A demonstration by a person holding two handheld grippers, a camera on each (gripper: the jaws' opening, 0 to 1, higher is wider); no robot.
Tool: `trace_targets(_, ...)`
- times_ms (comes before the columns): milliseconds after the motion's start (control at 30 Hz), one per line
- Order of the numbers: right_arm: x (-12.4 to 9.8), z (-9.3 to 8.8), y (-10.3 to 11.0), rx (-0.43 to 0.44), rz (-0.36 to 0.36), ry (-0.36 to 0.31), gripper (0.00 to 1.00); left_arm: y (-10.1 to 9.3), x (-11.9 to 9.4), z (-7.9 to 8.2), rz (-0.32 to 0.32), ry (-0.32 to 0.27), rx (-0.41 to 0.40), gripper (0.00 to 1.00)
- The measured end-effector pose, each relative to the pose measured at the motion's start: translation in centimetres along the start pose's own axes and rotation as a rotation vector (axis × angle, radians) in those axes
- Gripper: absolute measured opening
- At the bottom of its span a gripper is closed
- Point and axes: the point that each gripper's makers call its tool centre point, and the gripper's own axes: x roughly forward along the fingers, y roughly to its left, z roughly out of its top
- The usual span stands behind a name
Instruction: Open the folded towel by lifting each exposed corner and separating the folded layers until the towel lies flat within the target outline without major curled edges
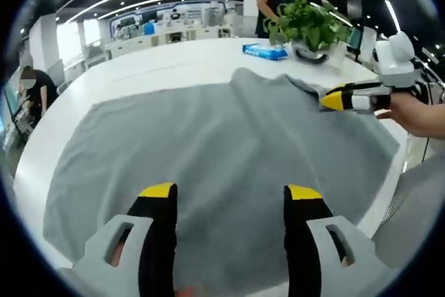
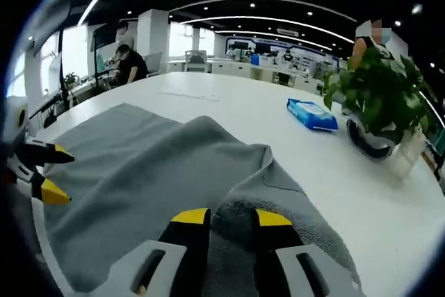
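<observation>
One grey towel [image 1: 208, 151], two claws. Left claw [image 1: 229, 196] spread wide over the towel's near part, gripping nothing. Ahead and right of it, right claw [image 1: 332, 99] pinching a raised fold. Right claw [image 2: 231, 219] clamped on towel cloth; blue packet [image 2: 312, 114] and potted plant [image 2: 379, 95] beyond on bare white table [image 2: 278, 144].

Bare table [image 2: 229, 113] beyond towel; plant [image 2: 379, 99], blue pack [image 2: 311, 115] far side.
</observation>
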Motion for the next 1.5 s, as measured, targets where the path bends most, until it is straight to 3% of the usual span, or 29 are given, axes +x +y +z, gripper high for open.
trace_targets(67, 0.4, -0.3, 0.0, -0.034, 0.000, 0.007, 0.16, -0.3, 0.2, -0.8, -0.020, 0.036, -0.024, 0.61)
trace_targets(100, 0.6, -0.4, 0.0, -0.049, 0.001, 0.012, 0.14, -0.4, 0.2, -0.3, -0.020, -0.005, 0.010, 0.63)
trace_targets(133, 0.6, -0.3, -0.1, -0.057, -0.001, 0.010, 0.12, -0.6, 0.2, -0.6, -0.019, 0.013, 0.004, 0.64)
trace_targets(200, 0.5, -0.3, -0.8, -0.106, -0.031, 0.023, 0.05, -0.7, 0.3, -0.8, -0.015, 0.020, 0.089, 0.66)
trace_targets(400, 0.5, -0.5, -2.6, -0.107, -0.046, 0.022, 0.02, -0.6, 0.4, -0.7, -0.016, -0.016, 0.062, 0.67)
trace_targets(600, 0.4, -0.4, -6.3, -0.140, -0.116, 0.017, 0.02, -0.7, 0.4, -0.7, -0.014, -0.035, 0.059, 0.68)
trace_targets(833, 0.2, 0.4, -11.7, -0.064, -0.250, -0.004, 0.02, -0.6, 0.4, -0.6, -0.012, -0.065, 0.056, 0.68)
trace_targets(1000, 0.2, 1.0, -14.2, -0.014, -0.287, -0.017, 0.02, -0.7, 0.6, -0.5, -0.011, -0.080, 0.053, 0.69)
trace_targets(1333, 1.4, 1.7, -16.4, -0.006, -0.333, -0.003, 0.04, -0.8, 0.7, -0.4, -0.008, -0.110, 0.047, 0.70)
trace_targets(1500, 1.0, 2.0, -17.0, 0.046, -0.348, -0.024, 0.07, -0.7, 0.8, -0.3, -0.009, -0.099, 0.049, 0.70)
